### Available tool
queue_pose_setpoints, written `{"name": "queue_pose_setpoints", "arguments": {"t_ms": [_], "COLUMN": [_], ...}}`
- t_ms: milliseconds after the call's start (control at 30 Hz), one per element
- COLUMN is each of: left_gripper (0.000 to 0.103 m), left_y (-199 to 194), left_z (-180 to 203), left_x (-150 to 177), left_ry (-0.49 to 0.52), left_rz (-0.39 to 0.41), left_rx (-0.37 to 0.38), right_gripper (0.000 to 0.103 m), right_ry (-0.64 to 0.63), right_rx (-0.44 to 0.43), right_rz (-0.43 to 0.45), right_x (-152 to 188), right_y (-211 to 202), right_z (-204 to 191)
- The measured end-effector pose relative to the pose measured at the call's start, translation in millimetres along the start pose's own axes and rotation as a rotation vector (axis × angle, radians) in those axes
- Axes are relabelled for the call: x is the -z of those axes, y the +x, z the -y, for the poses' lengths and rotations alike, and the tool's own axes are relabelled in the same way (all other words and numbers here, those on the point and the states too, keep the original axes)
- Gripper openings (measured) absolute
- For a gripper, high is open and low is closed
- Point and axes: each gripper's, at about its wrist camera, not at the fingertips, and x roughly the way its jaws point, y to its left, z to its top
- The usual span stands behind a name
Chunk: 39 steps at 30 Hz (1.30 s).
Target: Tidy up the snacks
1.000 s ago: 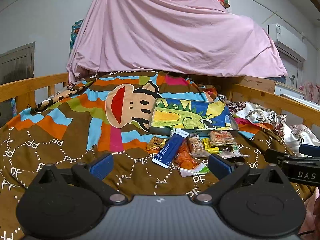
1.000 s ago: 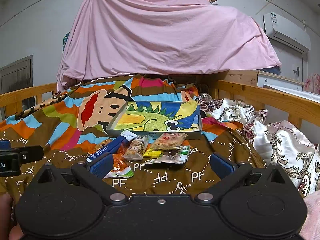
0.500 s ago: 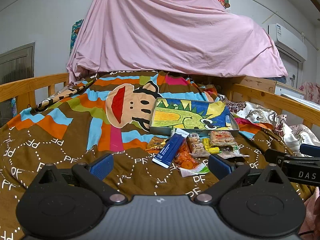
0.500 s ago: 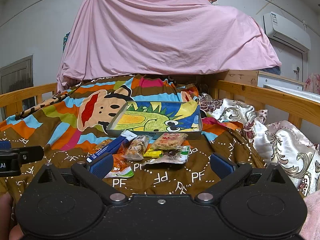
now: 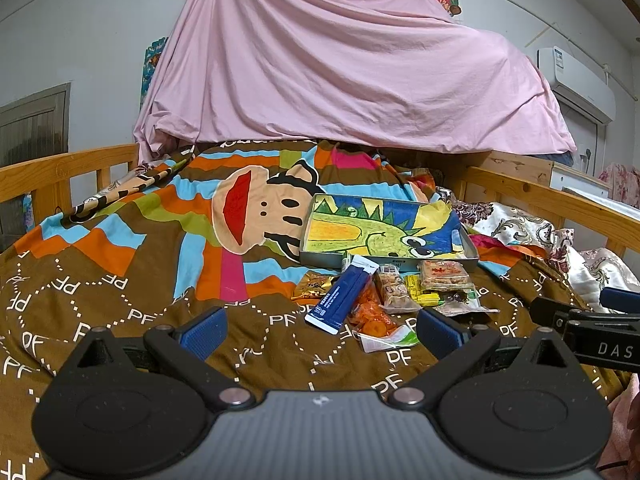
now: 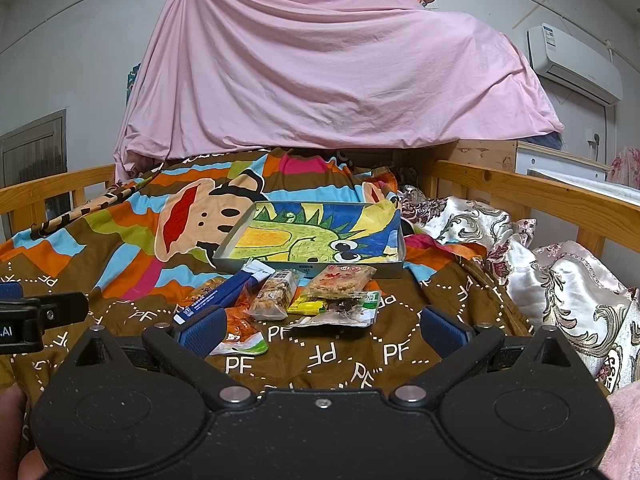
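Left gripper (image 5: 320,330) & right gripper (image 6: 322,328): jaws apart, nothing held. Snack pile (image 6: 288,296) at frame ctr, below tray (image 6: 316,240) (dinosaur print).

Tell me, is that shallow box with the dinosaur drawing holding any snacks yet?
Empty so far. The box shows only its dinosaur picture inside; the snack packets all lie on the blanket just in front of it.

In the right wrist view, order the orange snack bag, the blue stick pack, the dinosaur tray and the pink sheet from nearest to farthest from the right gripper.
From the right gripper:
1. Orange snack bag, beside its left finger.
2. Blue stick pack, just behind, left of centre.
3. Dinosaur tray, behind the snack pile, centre.
4. Pink sheet, draped at the far end of the bed.
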Motion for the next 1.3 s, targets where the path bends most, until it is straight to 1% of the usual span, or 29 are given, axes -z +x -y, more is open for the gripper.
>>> {"name": "queue_pose_setpoints", "arguments": {"t_ms": [333,533,633,867,1067,1200,1300], "left_gripper": [0.103,0.103,0.103,0.103,0.103,0.103,0.103], "left_y": [0,4,5,7,11,15,22], "left_z": [1,0,-2,-4,-6,-6,-7], "left_x": [2,8,6,5,5,4,2], "left_ry": [-0.002,-0.003,-0.006,-0.007,-0.024,-0.02,-0.03], "left_rz": [-0.012,-0.016,-0.021,-0.037,-0.068,-0.085,-0.115], "left_rx": [0.013,0.009,0.006,0.002,0.011,0.006,0.001], "right_gripper": [0.103,0.103,0.103,0.103,0.103,0.103,0.103], "right_ry": [-0.002,-0.001,-0.002,-0.006,0.004,0.025,0.054], "right_rx": [-0.001,-0.001,-0.003,-0.003,0.009,0.012,0.008], "right_rz": [-0.002,-0.004,-0.009,-0.027,-0.057,-0.095,-0.131], "right_x": [0,1,5,1,1,-2,-5], "right_y": [1,2,2,6,10,17,25], "right_z": [0,0,-1,-4,-2,0,4]}}
